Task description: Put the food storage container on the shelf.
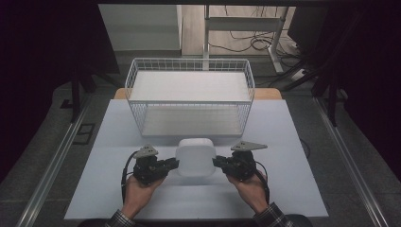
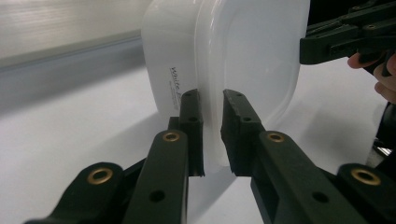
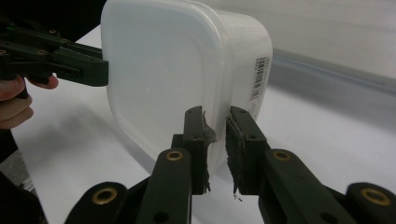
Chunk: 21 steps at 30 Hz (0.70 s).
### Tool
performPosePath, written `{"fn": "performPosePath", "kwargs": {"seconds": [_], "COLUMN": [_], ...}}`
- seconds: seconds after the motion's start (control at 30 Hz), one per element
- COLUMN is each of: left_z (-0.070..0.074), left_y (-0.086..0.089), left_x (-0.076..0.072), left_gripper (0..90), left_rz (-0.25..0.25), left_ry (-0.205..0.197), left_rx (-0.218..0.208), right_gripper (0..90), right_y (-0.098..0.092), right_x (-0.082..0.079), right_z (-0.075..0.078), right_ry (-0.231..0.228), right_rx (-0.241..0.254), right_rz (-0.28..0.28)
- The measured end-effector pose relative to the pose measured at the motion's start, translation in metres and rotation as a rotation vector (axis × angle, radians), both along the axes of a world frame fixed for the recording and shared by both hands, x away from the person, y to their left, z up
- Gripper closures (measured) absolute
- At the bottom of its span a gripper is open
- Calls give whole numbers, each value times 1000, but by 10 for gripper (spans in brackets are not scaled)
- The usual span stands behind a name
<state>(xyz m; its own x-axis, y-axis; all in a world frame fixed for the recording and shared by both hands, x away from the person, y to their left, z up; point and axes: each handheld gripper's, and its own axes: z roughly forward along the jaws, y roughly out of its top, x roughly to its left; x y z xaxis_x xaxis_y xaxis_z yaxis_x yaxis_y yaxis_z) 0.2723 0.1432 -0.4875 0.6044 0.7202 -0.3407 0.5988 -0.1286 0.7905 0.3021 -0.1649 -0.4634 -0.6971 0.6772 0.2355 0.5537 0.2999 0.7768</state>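
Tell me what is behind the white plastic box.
Behind the white plastic box stands a white wire basket on the table. The box's contents are hidden by its cloudy walls and lid.

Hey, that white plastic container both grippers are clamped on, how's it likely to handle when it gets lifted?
The container looks translucent, thin-walled and probably light, perhaps empty. Both the left gripper and right gripper pinch only its rim lip, so it might flex or slip. Its smooth plastic seems slippery; the broad flat form shouldn't roll.
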Motion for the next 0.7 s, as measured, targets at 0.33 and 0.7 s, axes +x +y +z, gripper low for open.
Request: {"fn": "performPosePath", "kwargs": {"seconds": [0.33,0.7], "left_z": [8,9], "left_y": [6,8], "left_x": [30,68], "left_gripper": [791,788], "left_rz": [31,57], "left_ry": [-20,-32], "left_rx": [1,5], "right_gripper": [777,770], "right_y": [11,20], "right_x": [31,68], "right_z": [10,13], "right_ry": [-54,-84], "right_rx": [-4,-13], "right_rz": [-11,-48]}}
